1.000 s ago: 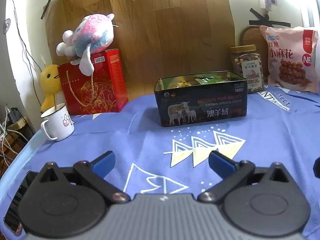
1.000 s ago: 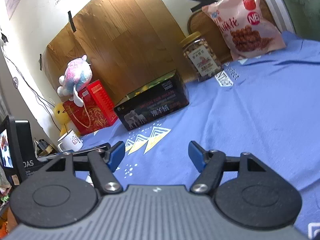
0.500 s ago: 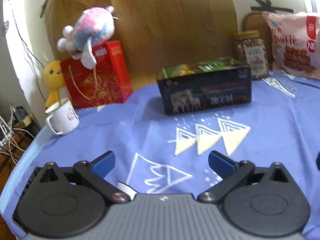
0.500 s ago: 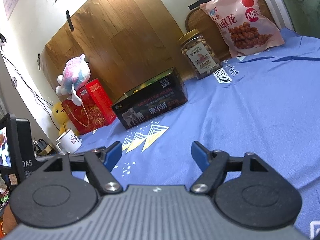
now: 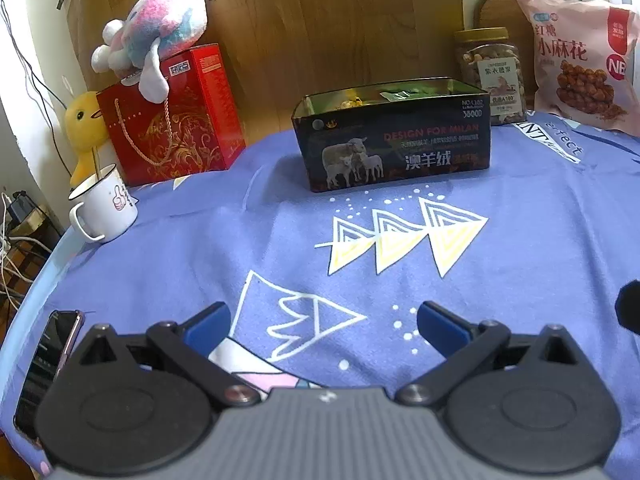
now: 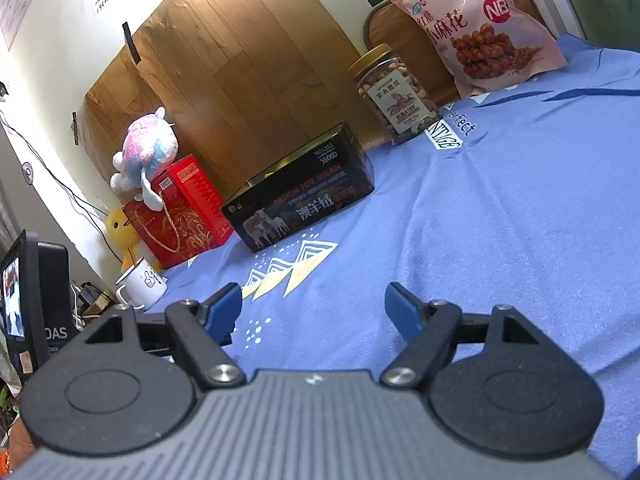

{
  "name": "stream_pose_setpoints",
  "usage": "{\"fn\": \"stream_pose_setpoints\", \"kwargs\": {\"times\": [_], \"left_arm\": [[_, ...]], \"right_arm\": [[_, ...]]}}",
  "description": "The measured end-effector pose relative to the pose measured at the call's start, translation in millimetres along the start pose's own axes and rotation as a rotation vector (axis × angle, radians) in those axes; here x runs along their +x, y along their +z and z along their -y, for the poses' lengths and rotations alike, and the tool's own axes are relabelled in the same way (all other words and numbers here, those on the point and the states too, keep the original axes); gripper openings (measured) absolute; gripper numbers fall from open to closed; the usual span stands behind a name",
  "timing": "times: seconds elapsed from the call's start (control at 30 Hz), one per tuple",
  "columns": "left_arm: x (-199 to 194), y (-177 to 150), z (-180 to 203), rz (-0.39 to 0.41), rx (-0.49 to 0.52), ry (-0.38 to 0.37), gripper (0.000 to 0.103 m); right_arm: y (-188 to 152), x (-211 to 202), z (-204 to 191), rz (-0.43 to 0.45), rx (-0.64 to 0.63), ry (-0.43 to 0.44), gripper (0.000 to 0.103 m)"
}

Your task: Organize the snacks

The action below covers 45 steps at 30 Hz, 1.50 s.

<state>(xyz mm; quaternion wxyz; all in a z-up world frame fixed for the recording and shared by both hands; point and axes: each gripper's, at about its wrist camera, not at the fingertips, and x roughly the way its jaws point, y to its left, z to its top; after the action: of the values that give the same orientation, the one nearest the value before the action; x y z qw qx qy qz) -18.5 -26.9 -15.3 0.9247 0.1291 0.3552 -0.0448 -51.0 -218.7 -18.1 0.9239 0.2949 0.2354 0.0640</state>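
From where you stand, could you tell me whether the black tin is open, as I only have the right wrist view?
Observer: Yes, the black tin has no lid on, and packets lie inside.
Operator: Thank you. Is anything lying near the left gripper?
Observer: A phone lies flat just to its left.
Operator: And the gripper itself?
Observer: The left gripper is open and holds nothing.

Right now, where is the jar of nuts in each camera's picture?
Left wrist view: the nut jar stands upper right, just behind the right end of the black tin.
Right wrist view: the nut jar stands upper centre-right, to the right of the black tin.
Shared landmark: the pink snack bag, right of the jar in both.
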Motion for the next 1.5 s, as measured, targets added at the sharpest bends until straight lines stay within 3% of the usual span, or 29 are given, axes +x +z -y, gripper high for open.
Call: {"fn": "stream_pose_setpoints", "kwargs": {"times": [0.7,1.3,1.5], "left_arm": [[-10.2,1.9,3.0,0.03,-0.007,-0.06,0.103],[-6.6,1.4,10.9,0.006,-0.023,-0.135,0.103],[-4.9,0.8,8.7,0.003,-0.031,-0.129,0.103]], "right_arm": [[1.3,-6.1,-2.1,0.022,-0.019,-0.018,0.081],[3.1,-8.8,0.6,0.061,-0.036,-0.045,0.081],[1.0,-6.3,-0.3,0.051,-0.039,-0.038,0.081]]}}
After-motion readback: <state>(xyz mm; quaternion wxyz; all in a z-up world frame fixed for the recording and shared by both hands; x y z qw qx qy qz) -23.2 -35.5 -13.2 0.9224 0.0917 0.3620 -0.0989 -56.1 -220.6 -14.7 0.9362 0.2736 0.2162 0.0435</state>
